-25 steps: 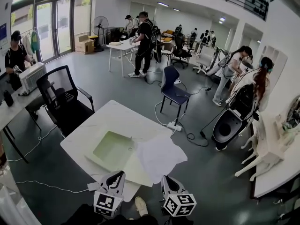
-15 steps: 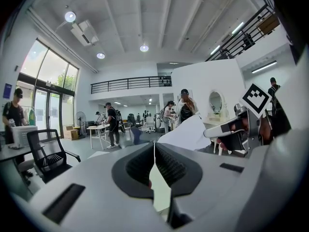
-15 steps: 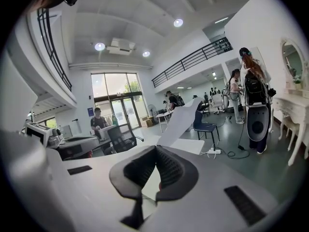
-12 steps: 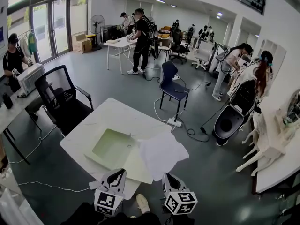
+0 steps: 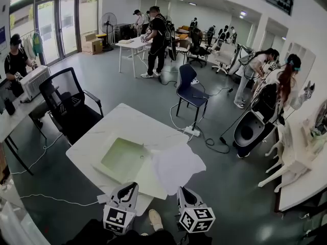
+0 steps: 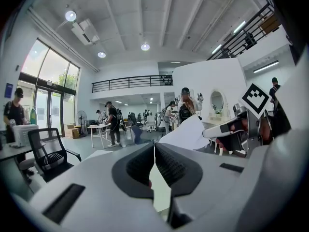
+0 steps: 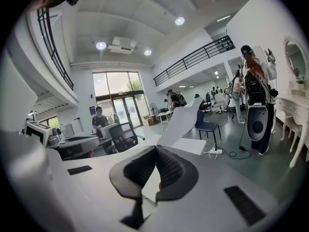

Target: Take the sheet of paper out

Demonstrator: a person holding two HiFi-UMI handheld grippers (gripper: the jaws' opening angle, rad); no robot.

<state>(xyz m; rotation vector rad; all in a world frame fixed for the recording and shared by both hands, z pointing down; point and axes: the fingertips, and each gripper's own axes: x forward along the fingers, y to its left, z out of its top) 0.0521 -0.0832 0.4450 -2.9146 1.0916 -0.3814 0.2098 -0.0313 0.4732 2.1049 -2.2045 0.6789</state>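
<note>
A pale green folder lies flat on the white table. A white sheet of paper sticks out of its right side and overhangs the table's edge. My left gripper is at the near edge of the folder, shut, with the thin pale folder edge between its jaws. To its right, my right gripper is shut on the near edge of the sheet. In the right gripper view the sheet rises from the closed jaws. It also curves up at the right in the left gripper view.
A black office chair stands left of the table and a blue chair behind it. A power strip and cables lie on the floor. White desks flank both sides, and several people stand further back.
</note>
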